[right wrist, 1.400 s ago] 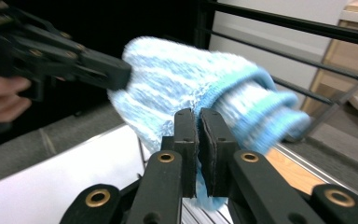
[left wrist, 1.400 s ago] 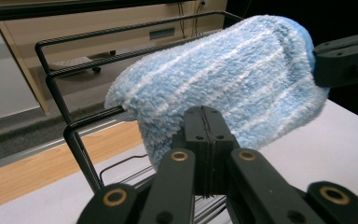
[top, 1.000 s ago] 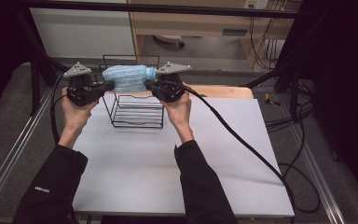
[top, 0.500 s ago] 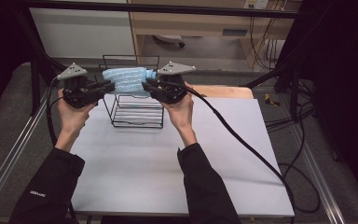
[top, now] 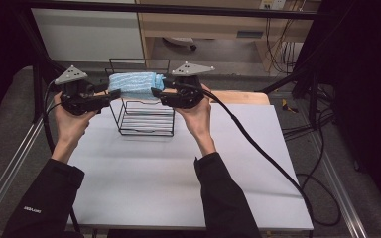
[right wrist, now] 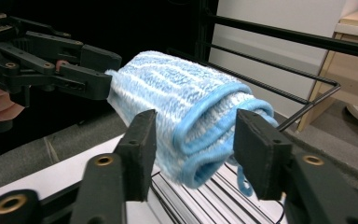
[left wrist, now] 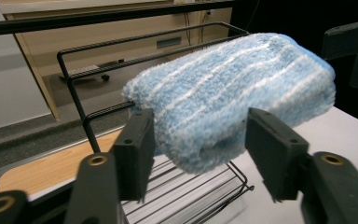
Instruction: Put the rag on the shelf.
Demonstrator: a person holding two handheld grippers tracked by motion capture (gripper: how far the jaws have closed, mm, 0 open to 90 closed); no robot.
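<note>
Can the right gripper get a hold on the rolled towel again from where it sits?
Probably yes. The right gripper has just been opening, and the towel's rolled end sits between its jaws with small gaps either side. Nothing blocks them; the wire rack lies behind and below.

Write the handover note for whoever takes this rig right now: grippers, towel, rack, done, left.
Left gripper: jaws have just been opening, one at each side of the towel's end, gaps showing.
Right gripper: the same at the other end, jaws just opened, not pressing.
Towel: rolled, blue-striped, lying across the top of the wire rack, which stands on the white table.
Done: towel set on the rack and let go.
Left: draw both grippers back off the ends without dragging the roll.
</note>
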